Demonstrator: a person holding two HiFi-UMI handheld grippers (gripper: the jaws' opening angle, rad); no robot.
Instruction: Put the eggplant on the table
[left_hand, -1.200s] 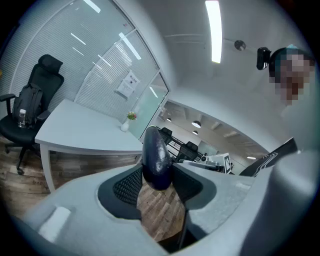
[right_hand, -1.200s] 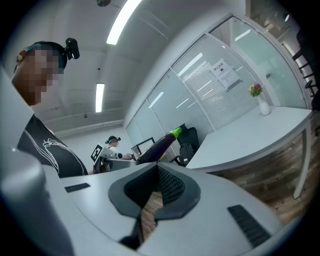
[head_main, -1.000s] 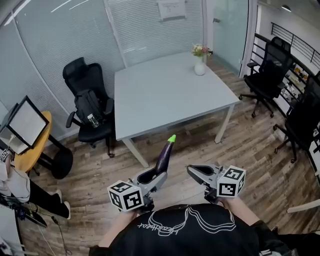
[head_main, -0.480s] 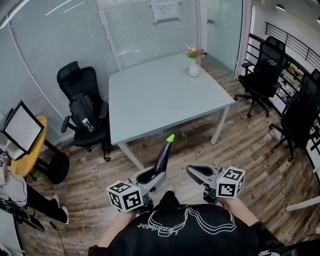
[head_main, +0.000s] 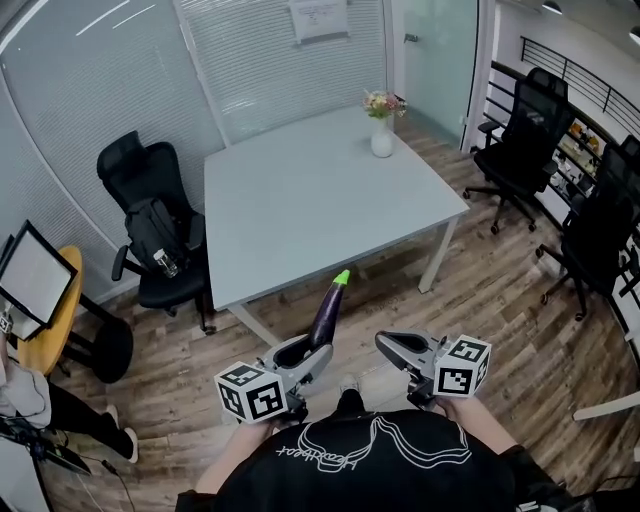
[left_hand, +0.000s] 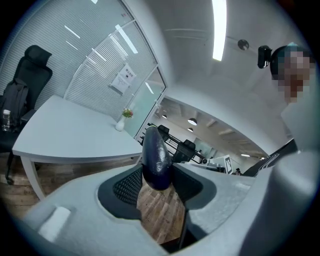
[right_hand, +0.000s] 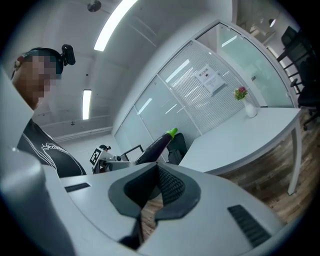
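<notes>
A long dark purple eggplant (head_main: 327, 314) with a green stem stands tilted up out of my left gripper (head_main: 305, 352), which is shut on its lower end. In the left gripper view the eggplant (left_hand: 156, 160) fills the gap between the two pads. My right gripper (head_main: 388, 343) is held level beside it with its jaws together and nothing in them; in the right gripper view my right gripper (right_hand: 150, 192) is seen with the eggplant (right_hand: 156, 144) to its left. The grey square table (head_main: 300, 200) stands ahead, beyond both grippers, over wooden floor.
A white vase of flowers (head_main: 382, 135) stands at the table's far right corner. A black office chair with a bag (head_main: 150, 220) is at the table's left, more black chairs (head_main: 520, 150) at the right. A round wooden table with a monitor (head_main: 35, 290) is at far left.
The table has drawn nearer and shifted left in the head view as both grippers moved toward it. The eggplant stays in the left gripper.
</notes>
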